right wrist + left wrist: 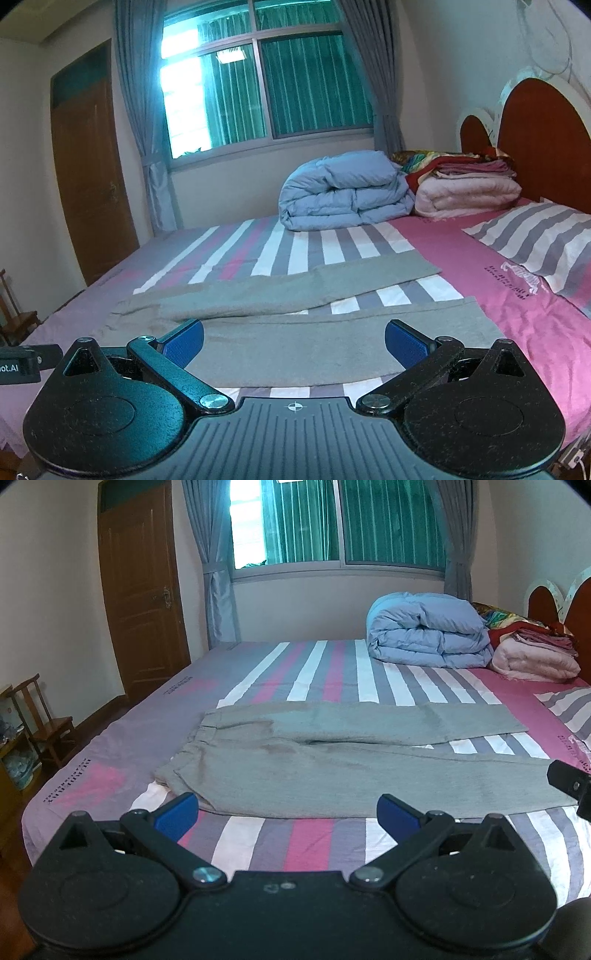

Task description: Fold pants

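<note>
Grey pants (332, 760) lie flat on the striped bed (317, 838), waistband to the left, both legs spread apart toward the right. They also show in the right wrist view (295, 332). My left gripper (288, 814) is open and empty, hovering just in front of the near leg by the waist end. My right gripper (295, 341) is open and empty, over the near leg's front edge toward the cuff. Part of the right gripper (570, 786) shows at the right edge of the left wrist view.
A folded blue duvet (428, 631) and a stack of pink blankets (535, 653) sit at the far side by the headboard (539, 136). A striped pillow (543, 240) lies at right. A wooden chair (44, 720) and a door (144, 590) are on the left.
</note>
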Tool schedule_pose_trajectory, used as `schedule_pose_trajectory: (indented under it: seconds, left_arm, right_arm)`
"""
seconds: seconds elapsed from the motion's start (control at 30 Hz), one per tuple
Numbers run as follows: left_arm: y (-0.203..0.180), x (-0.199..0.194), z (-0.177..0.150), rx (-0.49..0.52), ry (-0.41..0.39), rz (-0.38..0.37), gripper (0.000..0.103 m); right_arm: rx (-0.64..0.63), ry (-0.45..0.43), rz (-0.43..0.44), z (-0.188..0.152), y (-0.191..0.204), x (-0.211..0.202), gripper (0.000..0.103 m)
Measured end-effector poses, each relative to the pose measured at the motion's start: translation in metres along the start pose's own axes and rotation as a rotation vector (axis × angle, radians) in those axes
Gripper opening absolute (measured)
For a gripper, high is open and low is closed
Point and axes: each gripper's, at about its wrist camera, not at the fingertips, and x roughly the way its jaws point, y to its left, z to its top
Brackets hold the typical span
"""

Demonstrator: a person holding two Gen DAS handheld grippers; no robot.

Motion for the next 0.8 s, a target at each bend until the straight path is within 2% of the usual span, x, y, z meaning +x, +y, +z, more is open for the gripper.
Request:
schedule_pose_trajectory:
  seconds: [0.8]
  left_arm:
    - [0.002, 0.013, 0.006, -0.003, 0.026, 0.012, 0.097]
  right_arm:
    - [0.007, 0.025, -0.004, 0.004, 0.001, 0.019, 0.103]
